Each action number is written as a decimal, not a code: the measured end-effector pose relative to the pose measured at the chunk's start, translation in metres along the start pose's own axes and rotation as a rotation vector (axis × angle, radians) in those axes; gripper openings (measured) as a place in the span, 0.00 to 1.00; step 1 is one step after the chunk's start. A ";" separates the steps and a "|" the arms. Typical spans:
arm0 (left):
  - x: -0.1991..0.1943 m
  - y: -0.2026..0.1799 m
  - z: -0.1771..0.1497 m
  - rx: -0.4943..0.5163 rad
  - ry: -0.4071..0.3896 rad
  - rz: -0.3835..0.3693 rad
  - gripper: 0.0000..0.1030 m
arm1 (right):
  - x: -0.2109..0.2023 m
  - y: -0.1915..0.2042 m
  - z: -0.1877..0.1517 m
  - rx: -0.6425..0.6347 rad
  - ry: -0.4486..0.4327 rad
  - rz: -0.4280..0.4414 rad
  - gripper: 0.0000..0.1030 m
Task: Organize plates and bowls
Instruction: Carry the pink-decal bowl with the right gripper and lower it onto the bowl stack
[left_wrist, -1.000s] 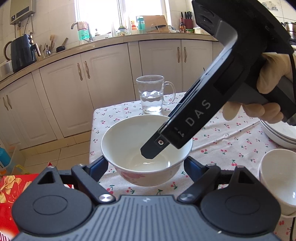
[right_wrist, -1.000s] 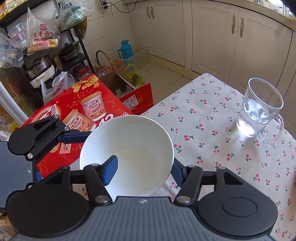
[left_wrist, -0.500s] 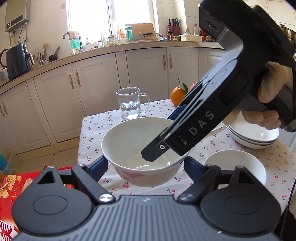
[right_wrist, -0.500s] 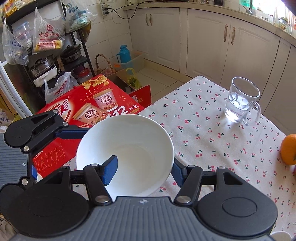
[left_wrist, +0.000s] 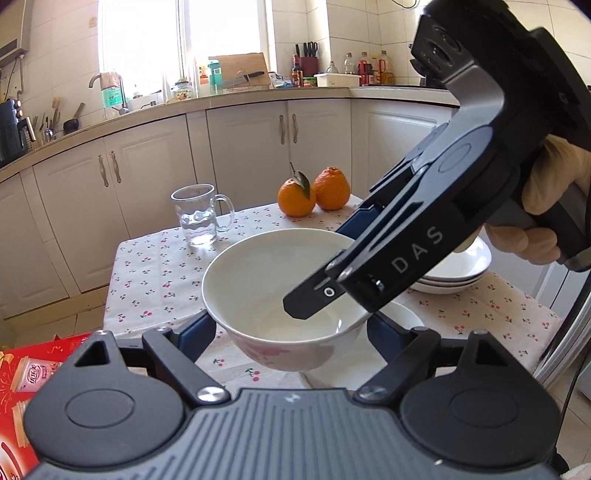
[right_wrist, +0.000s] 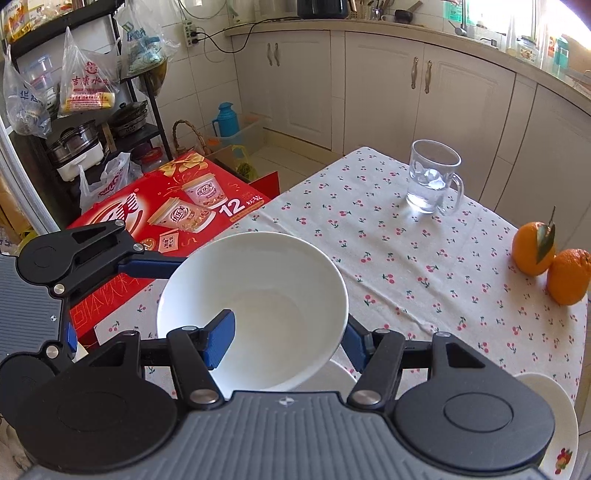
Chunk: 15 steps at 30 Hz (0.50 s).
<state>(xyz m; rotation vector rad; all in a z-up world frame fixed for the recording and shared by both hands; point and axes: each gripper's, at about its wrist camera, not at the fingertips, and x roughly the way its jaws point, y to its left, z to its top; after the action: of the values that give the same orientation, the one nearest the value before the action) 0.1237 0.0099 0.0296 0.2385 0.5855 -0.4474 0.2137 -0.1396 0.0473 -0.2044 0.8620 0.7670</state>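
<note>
**Desk:** Where's the bowl, and what are the claws doing?

**Me:** The round white ceramic bowl (left_wrist: 266, 280), pink flowers on its outside, hangs clear of the cherry-print tablecloth (right_wrist: 369, 236), over the table's near edge. My right gripper (right_wrist: 288, 339) is clamped on its wall, one blue pad inside and the other outside. My left gripper (left_wrist: 291, 332) straddles the whole bowl, with a pad pressed to each side as far as I can see.

**Desk:** Any lettering you can read?

**Me:** "DAS" in pale capitals along the right gripper's black arm, seen from the left wrist view. On the floor beside the table there's a red cardboard carton (right_wrist: 166, 210) with a big white "12", pictures of drink cups and Chinese characters I can't read. The hanging plastic bags (right_wrist: 88, 85) carry red Chinese print too.

**Desk:** What else is on the table?

**Me:** A clear glass mug (right_wrist: 432, 181) with some water in it near the far corner, two oranges (right_wrist: 532, 254) touching each other, one with a leaf, a stack of shallow white plates (left_wrist: 461, 273) behind the right gripper, and a smaller white bowl (left_wrist: 406, 314) just under the lifted one. A gloved hand (left_wrist: 554, 184) holds the right gripper's handle.
</note>
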 end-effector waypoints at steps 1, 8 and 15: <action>0.000 -0.005 -0.001 0.003 0.002 -0.009 0.86 | -0.003 -0.001 -0.005 0.006 0.001 -0.004 0.65; 0.005 -0.024 -0.003 0.010 0.014 -0.051 0.86 | -0.019 -0.009 -0.033 0.033 0.010 -0.031 0.65; 0.009 -0.033 -0.007 0.003 0.034 -0.072 0.86 | -0.022 -0.012 -0.049 0.049 0.020 -0.036 0.65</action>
<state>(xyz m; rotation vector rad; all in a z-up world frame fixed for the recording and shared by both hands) 0.1117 -0.0196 0.0152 0.2287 0.6284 -0.5147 0.1828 -0.1820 0.0301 -0.1839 0.8928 0.7111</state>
